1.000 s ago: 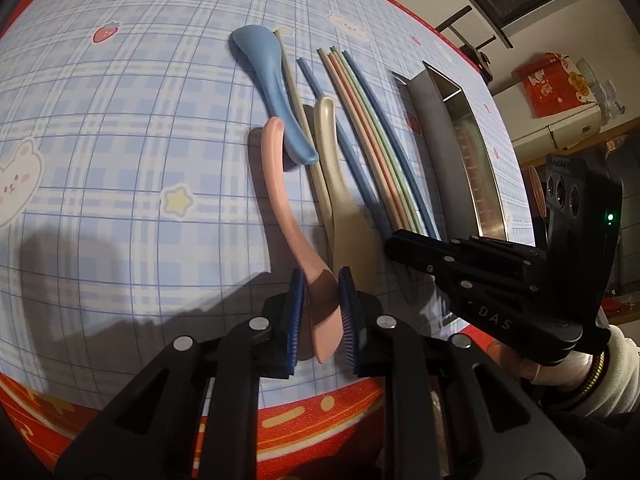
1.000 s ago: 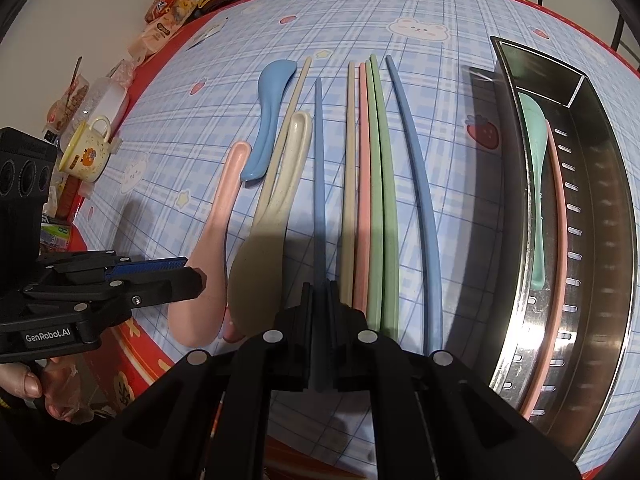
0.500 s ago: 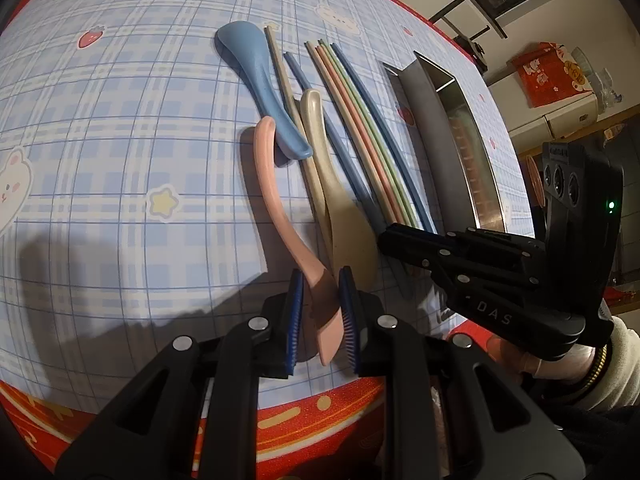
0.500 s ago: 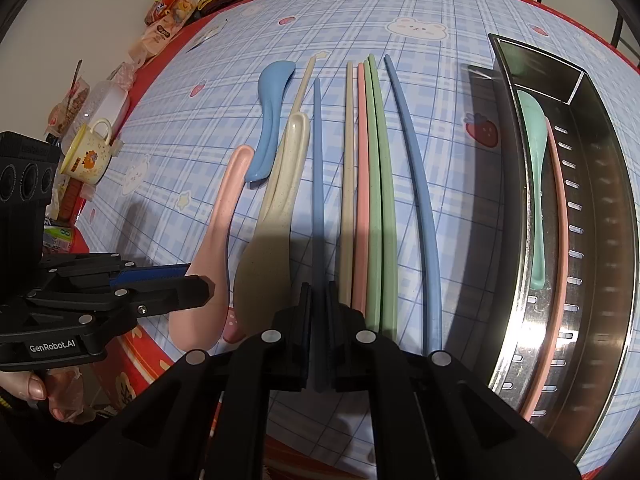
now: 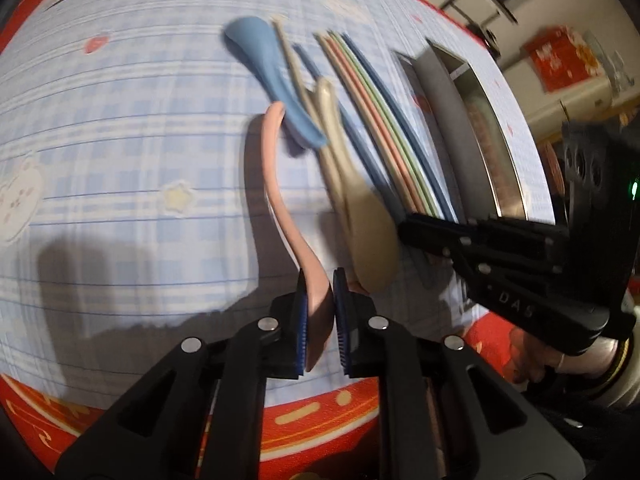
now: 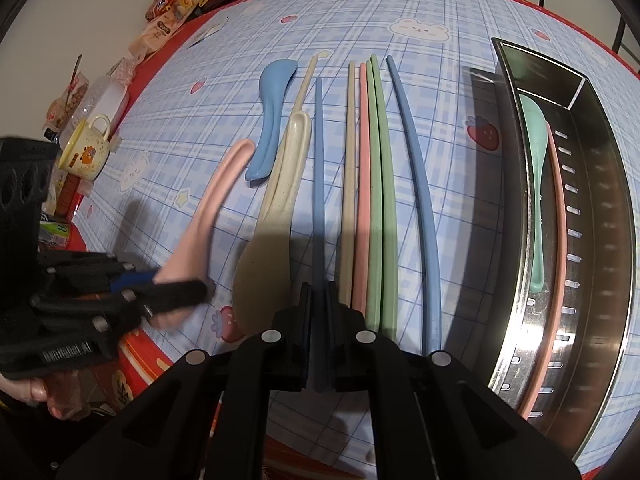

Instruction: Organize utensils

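Inspection ran left to right, with the steel tray [image 6: 600, 216] as landmark. The bench [image 6: 440, 20] carried a blue checked cloth with a red border.

Farthest left of the tray, my left gripper [image 5: 320, 312] had its fingers [image 5: 302, 320] closing on the bowl end of the pink spoon [image 6: 216, 196]; the spoon sat between the blue pads, its handle reaching away across the cloth toward the blue spoon [image 6: 272, 112]. The left-wrist view was blurred, so I could not confirm full contact on both pads.

Next toward the tray lay the blue spoon, then the beige spoon [image 6: 272, 216], resting partly over a beige chopstick [image 6: 306, 80].

Next, my right gripper [image 6: 318, 332] had its fingers [image 6: 302, 332] pressed tight on the near end of a blue chopstick [image 6: 319, 168], which ran straight away from me, flat on the bench as far as I could tell.

Closer to the tray lay a second beige chopstick [image 6: 350, 184], a pink chopstick [image 6: 363, 184] and two green chopsticks [image 6: 380, 184] side by side, touching. A second blue chopstick [image 6: 416, 184] lay apart from them, just left of the tray.

Inside the tray, a green spoon [image 6: 536, 168] and a pink chopstick-like stick [image 6: 560, 216] lay lengthwise along its left wall.

At the far left bench edge, well apart from the tray, stood a yellow mug [image 6: 86, 152] and snack packets [image 6: 168, 12].
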Demonstrator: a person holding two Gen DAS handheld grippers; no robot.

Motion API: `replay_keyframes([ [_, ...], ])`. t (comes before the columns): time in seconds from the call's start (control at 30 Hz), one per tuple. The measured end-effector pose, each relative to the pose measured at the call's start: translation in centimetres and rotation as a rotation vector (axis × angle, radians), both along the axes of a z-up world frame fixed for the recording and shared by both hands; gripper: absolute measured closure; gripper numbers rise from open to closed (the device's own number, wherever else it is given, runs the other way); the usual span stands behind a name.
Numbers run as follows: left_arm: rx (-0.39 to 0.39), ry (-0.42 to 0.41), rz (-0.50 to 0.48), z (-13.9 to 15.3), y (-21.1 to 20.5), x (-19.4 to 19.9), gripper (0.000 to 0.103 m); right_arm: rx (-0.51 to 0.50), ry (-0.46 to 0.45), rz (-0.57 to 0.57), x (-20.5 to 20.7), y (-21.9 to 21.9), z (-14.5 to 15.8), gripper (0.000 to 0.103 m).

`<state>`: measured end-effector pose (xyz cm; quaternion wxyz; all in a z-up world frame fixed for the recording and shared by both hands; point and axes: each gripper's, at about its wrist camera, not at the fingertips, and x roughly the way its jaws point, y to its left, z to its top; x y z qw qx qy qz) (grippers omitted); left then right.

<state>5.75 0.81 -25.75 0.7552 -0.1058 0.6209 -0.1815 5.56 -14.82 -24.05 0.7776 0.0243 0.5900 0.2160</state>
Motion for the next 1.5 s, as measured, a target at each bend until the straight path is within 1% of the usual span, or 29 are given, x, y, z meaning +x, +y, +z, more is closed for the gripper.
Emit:
replay_keyframes([
  [0.13,-0.035,0.021,0.061,-0.5,1.6,0.1,0.088,-0.013,-0.002,0.005,0.1,0.3,0.0,0.097],
  [0.33,-0.056,0.026,0.072,-0.6,1.8,0.0,0.087,-0.054,-0.027,0.027,-0.2,1.1,0.1,0.097],
  [0.5,-0.090,0.037,0.093,-0.8,2.7,-0.2,0.085,-0.039,-0.021,0.022,-0.1,0.8,0.1,0.096],
  [0.63,-0.077,0.047,0.099,-0.8,3.3,-0.6,0.086,-0.003,-0.008,-0.014,-0.1,0.2,0.4,0.096],
  [0.67,-0.061,0.043,0.096,-0.6,3.3,-0.7,0.086,0.008,-0.010,-0.024,-0.1,0.0,0.6,0.096],
  [0.73,-0.072,0.031,0.103,-0.2,3.6,-1.0,0.086,0.028,-0.025,-0.039,-0.1,-0.5,1.2,0.096],
  [0.83,-0.080,-0.018,0.107,1.1,4.1,-1.1,0.087,0.066,-0.057,-0.058,-0.3,-1.1,2.4,0.096],
  [0.97,-0.082,-0.050,0.102,2.1,4.2,-1.2,0.088,0.096,-0.091,-0.088,-0.6,-1.9,3.5,0.096],
  [1.2,-0.077,-0.084,0.085,3.2,3.9,-1.4,0.089,0.112,-0.122,-0.106,-1.0,-2.6,4.3,0.096],
  [1.5,-0.071,-0.133,0.070,4.5,3.5,-1.5,0.089,0.143,-0.198,-0.118,-1.4,-3.6,6.3,0.096],
])
